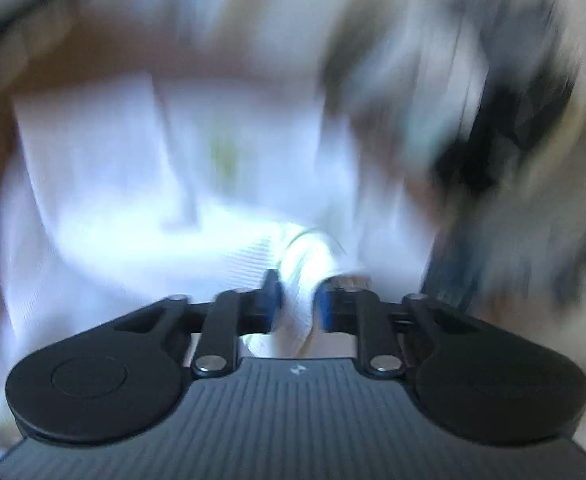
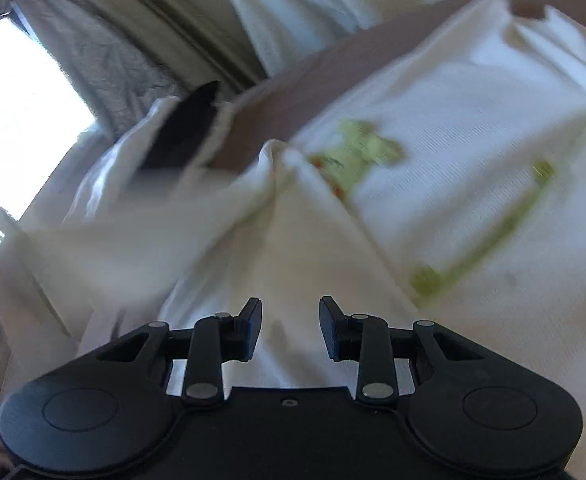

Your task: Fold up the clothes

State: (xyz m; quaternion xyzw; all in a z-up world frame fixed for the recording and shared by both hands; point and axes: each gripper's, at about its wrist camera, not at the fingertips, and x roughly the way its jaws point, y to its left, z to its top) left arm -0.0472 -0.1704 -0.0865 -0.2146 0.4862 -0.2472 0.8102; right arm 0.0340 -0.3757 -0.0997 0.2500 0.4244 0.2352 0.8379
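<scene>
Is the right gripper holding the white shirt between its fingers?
No: in the right wrist view the right gripper has its fingers apart, and the white shirt lies beyond and under them, not pinched.

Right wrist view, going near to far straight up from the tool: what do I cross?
Right tool, jaws apart over cloth → plain white fabric → bunched fold peak → brown surface → pale cloth hanging behind.
</scene>
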